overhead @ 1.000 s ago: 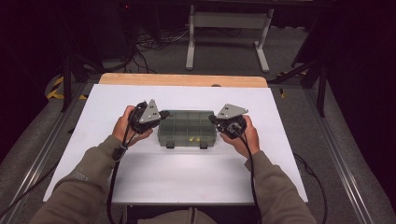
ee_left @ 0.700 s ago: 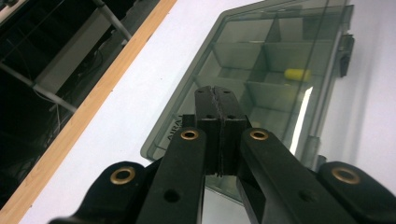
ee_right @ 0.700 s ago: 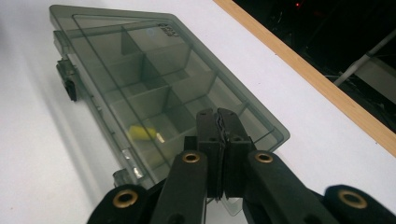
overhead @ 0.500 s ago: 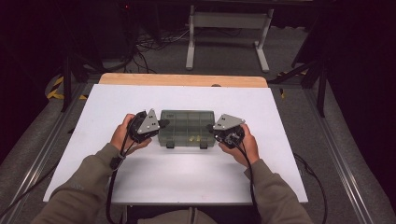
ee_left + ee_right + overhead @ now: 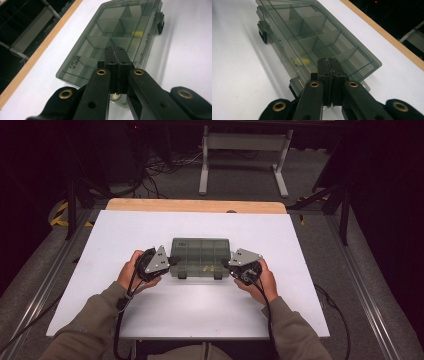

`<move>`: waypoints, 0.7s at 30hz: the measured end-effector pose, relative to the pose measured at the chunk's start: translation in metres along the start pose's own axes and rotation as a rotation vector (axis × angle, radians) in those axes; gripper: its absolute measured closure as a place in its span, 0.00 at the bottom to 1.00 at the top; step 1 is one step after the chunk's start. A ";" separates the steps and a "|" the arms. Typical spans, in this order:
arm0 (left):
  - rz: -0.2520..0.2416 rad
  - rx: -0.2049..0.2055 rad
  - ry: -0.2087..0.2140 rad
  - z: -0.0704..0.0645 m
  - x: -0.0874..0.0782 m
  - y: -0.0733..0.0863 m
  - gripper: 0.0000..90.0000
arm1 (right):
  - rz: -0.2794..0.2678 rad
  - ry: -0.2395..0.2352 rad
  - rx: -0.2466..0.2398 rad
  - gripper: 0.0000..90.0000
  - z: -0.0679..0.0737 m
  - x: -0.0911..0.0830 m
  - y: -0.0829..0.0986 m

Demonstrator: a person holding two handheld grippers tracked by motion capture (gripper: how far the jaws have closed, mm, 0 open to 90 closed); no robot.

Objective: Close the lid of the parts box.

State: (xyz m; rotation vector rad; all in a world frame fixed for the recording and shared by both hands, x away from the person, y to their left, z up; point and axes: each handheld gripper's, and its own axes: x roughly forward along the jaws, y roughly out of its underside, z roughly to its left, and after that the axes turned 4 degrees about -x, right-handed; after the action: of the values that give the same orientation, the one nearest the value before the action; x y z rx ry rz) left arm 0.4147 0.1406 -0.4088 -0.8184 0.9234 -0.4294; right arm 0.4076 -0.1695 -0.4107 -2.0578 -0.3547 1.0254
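Both hands have drawn back toward the person since a second ago, and the compartment box point(image 5: 200, 257) has come with them, from the middle of the table to a spot nearer its front edge.

That box is a smoky, see-through plastic organiser with its lid down, lying flat on the white table point(image 5: 125, 230) with its long side across the person's front. Dividers split the inside into several compartments, and a small yellow piece point(image 5: 302, 61) lies in one of them along the near row; from above it shows as a pale speck point(image 5: 209, 268). Two dark latches point(image 5: 181, 275) sit on the near long wall, facing the person.

At the box's left end is the left claw point(image 5: 115, 65), its two black jaws pressed flat together with nothing between them. Their tips lie over the box's short end; whether they touch the lid cannot be told. In the high view this claw point(image 5: 170, 262) is just at the left end wall, with its grey three-cornered plate uppermost.

At the opposite end, the right claw point(image 5: 328, 72) mirrors it: jaws together, empty, their tips over the corner of the box by a latch point(image 5: 295, 86). From above it point(image 5: 229, 265) sits against the right end wall.

Beyond the white sheet, a strip of bare wooden edge point(image 5: 195, 205) runs along the far side of the table. Behind that, a grey metal stand point(image 5: 240, 150) is on the dark floor amid loose cables.
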 end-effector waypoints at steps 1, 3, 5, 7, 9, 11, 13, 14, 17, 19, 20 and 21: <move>0.000 0.003 0.000 0.000 0.000 0.000 1.00 | 0.001 0.002 -0.001 0.99 0.000 0.000 0.000; 0.007 0.002 -0.002 -0.001 0.000 0.002 1.00 | 0.002 0.005 -0.002 0.99 0.001 0.001 0.001; 0.006 0.000 0.002 -0.002 0.001 0.003 1.00 | 0.005 0.004 0.002 0.99 0.001 0.002 0.003; 0.004 0.000 0.003 -0.003 0.002 0.005 1.00 | 0.005 0.003 0.005 0.99 0.001 0.002 0.004; 0.004 -0.005 0.007 -0.004 0.004 0.007 1.00 | 0.007 0.002 0.009 0.99 0.001 0.003 0.005; 0.008 -0.008 0.010 -0.005 0.005 0.009 1.00 | 0.008 0.000 0.012 0.99 0.001 0.004 0.007; 0.009 -0.004 0.005 -0.005 0.005 0.009 1.00 | 0.013 0.002 0.008 0.99 0.002 0.005 0.008; 0.008 -0.005 0.005 -0.005 0.005 0.010 1.00 | 0.012 0.002 0.010 0.99 0.002 0.005 0.008; 0.002 -0.019 0.006 -0.006 0.005 0.011 1.00 | 0.002 0.003 0.028 1.00 0.002 0.006 0.010; 0.003 -0.022 0.004 -0.006 0.006 0.013 1.00 | 0.002 0.002 0.029 1.00 0.002 0.006 0.010; 0.002 -0.020 0.007 -0.006 0.007 0.014 1.00 | 0.001 0.001 0.031 1.00 0.003 0.007 0.011; 0.003 -0.027 0.012 -0.006 0.008 0.015 1.00 | 0.003 0.002 0.031 1.00 0.003 0.007 0.011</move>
State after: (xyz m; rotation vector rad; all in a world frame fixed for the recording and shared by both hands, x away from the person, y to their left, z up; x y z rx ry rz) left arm 0.4139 0.1425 -0.4270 -0.8403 0.9432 -0.4205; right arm 0.4088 -0.1710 -0.4246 -2.0322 -0.3328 1.0250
